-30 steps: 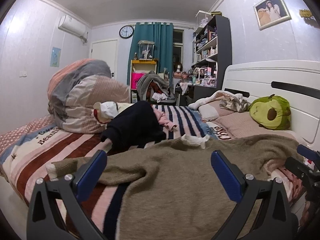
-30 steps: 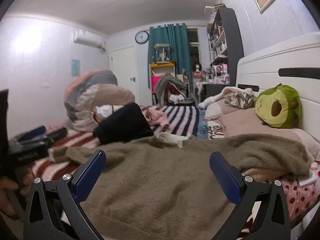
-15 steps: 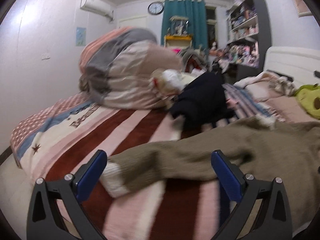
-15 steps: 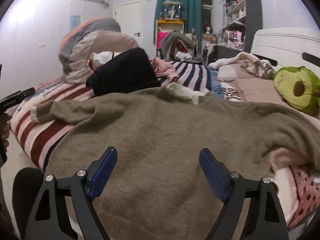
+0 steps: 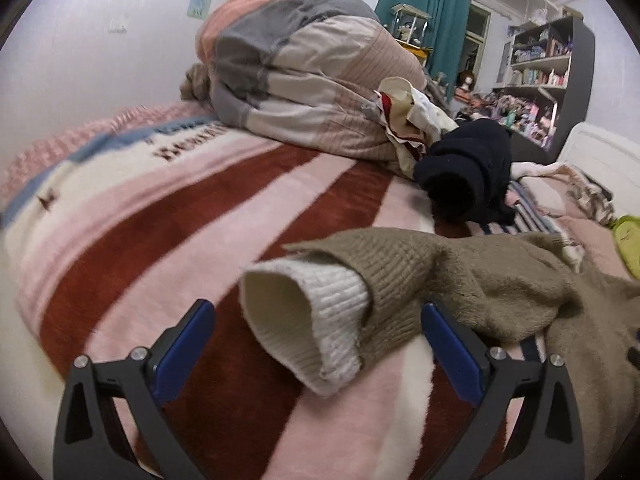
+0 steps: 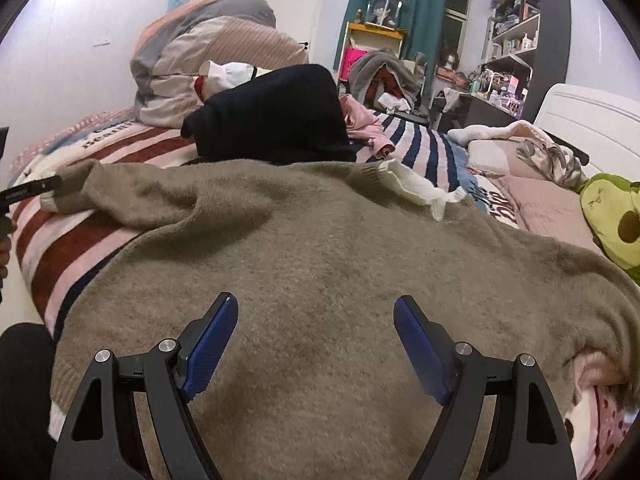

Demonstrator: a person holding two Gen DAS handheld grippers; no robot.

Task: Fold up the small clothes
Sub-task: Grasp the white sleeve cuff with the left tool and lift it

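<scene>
A tan knitted sweater [image 6: 320, 264] with white cuffs and collar lies spread flat on the striped bed blanket [image 5: 240, 208]. In the left wrist view its left sleeve [image 5: 400, 276] points toward me, and the white cuff [image 5: 316, 320] sits between the open fingers of my left gripper [image 5: 316, 340]. My right gripper [image 6: 316, 336] is open just above the sweater's lower body, holding nothing. The left gripper's tip [image 6: 32, 190] shows at the sleeve end in the right wrist view.
A dark navy garment [image 6: 272, 120] and a pink garment [image 6: 360, 120] lie behind the sweater. A rolled quilt [image 5: 304, 64] fills the bed's far left. An avocado plush [image 6: 612, 216] and pillows [image 6: 532, 196] lie by the white headboard [image 6: 592, 116]. Shelves [image 6: 520, 40] stand beyond.
My left gripper has swung left and closed in on the sleeve cuff, which now lies between its fingers. My right gripper has lowered toward the sweater's body and narrowed slightly.
</scene>
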